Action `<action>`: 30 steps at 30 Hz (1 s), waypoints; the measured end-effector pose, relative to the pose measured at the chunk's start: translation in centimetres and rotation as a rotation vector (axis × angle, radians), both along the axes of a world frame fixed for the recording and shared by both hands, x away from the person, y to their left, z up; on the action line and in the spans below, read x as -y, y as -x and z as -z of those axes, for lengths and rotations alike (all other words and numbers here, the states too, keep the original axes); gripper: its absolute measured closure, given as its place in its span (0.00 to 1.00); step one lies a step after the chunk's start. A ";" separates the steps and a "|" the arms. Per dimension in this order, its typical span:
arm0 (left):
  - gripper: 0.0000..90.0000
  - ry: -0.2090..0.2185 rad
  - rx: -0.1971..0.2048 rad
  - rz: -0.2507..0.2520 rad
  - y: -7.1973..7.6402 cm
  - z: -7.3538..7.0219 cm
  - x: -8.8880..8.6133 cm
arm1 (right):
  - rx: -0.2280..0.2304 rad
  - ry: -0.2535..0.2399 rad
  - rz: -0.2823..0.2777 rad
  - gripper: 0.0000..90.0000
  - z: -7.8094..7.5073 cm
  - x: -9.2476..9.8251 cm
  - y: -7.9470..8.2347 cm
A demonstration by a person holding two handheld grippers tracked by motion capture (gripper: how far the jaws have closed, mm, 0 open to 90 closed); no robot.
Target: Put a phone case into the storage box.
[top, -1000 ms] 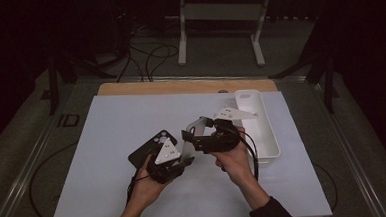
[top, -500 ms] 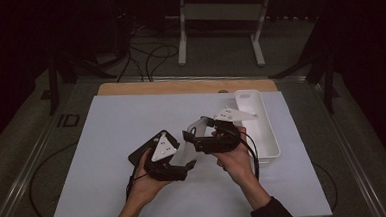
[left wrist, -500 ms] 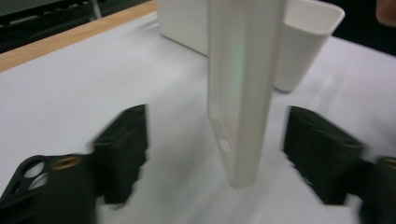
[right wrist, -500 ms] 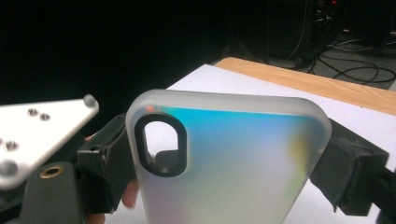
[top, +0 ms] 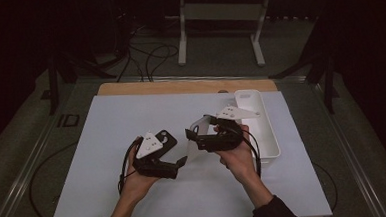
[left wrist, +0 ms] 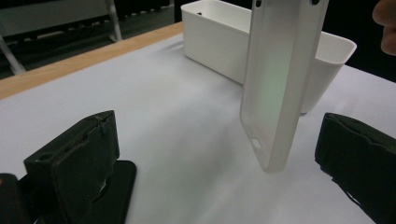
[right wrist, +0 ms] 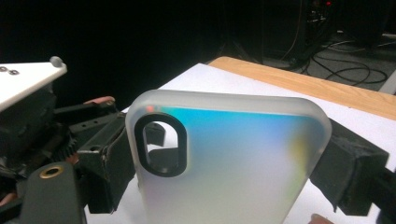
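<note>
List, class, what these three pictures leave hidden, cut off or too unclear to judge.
- Phone case: its lower end is cut off by the bottom edge of the right gripper view, so the right claw's grip point is unseen.
- Black object: largely covered by the left claw in the high view; its identity is unclear.
- White bin: the case blocks its middle in the left gripper view, and its contents cannot be judged.

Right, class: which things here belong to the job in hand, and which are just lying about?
In the job, likely: phone case, held in the right claw; open left claw beside it.
Lying about: white bin, black flat item, metal stand, floor cables.
</note>
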State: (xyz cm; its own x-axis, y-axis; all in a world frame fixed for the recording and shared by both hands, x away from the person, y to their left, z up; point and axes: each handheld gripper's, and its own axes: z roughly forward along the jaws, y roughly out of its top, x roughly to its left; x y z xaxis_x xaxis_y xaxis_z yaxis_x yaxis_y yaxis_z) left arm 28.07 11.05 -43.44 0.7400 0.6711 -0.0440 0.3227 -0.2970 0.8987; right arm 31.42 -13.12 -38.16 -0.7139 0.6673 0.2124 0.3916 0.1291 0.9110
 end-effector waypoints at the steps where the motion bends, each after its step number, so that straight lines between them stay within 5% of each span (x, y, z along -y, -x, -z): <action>1: 0.00 -0.003 0.007 0.000 0.0 -0.1 -0.1 | 0.002 0.002 0.001 0.18 -0.1 0.1 0.0; 13: 0.00 0.029 0.051 -0.026 0.6 -0.1 -3.4 | 0.034 0.021 0.033 0.18 -0.7 1.2 -0.9; 30: 0.00 0.022 0.092 -0.072 1.8 1.4 -7.5 | 0.080 0.036 0.086 0.18 -2.1 3.3 -2.9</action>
